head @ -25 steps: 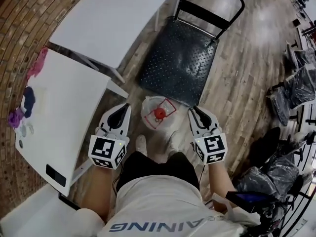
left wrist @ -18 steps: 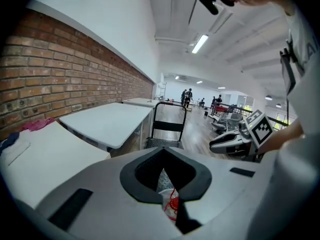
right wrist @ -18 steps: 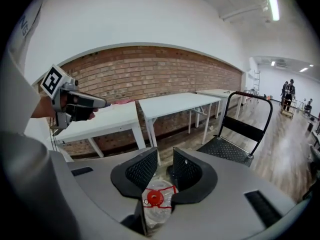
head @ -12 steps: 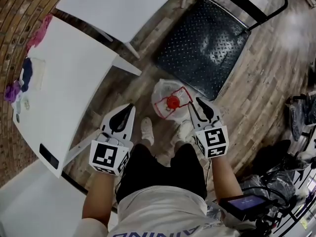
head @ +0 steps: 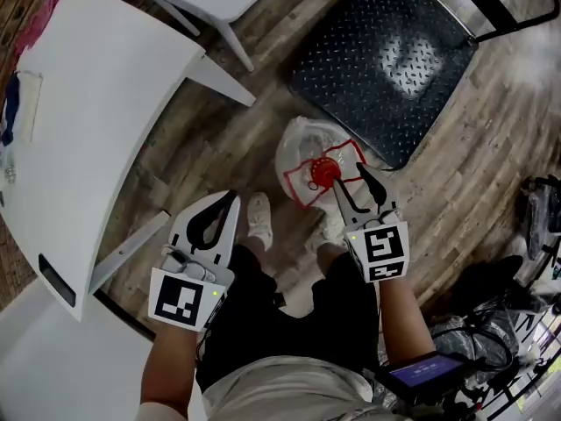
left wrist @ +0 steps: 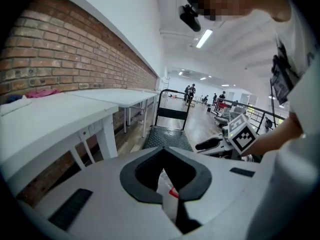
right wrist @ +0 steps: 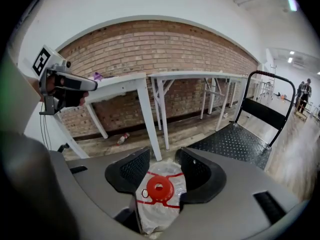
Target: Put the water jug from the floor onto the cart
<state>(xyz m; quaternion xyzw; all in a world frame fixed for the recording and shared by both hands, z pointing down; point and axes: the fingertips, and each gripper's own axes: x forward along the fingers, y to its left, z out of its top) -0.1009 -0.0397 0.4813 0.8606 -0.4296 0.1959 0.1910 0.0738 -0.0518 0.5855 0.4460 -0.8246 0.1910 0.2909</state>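
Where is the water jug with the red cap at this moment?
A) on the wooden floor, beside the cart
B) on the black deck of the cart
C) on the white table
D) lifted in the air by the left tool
A: the water jug stands on the wooden floor, just off the edge of the cart, not on its black deck.

The water jug [head: 307,152] is a clear plastic bottle with a red cap [head: 325,174] and red carry straps, standing upright on the wood floor. It sits just ahead of and below the right gripper [head: 349,181], whose jaws are opening; the cap shows in the gap between them with no pad pressing on it. From the left gripper [head: 230,198] it lies ahead and to the right. The cart [head: 386,60], a black studded-metal platform with a black tube handle, lies flat just beyond the jug
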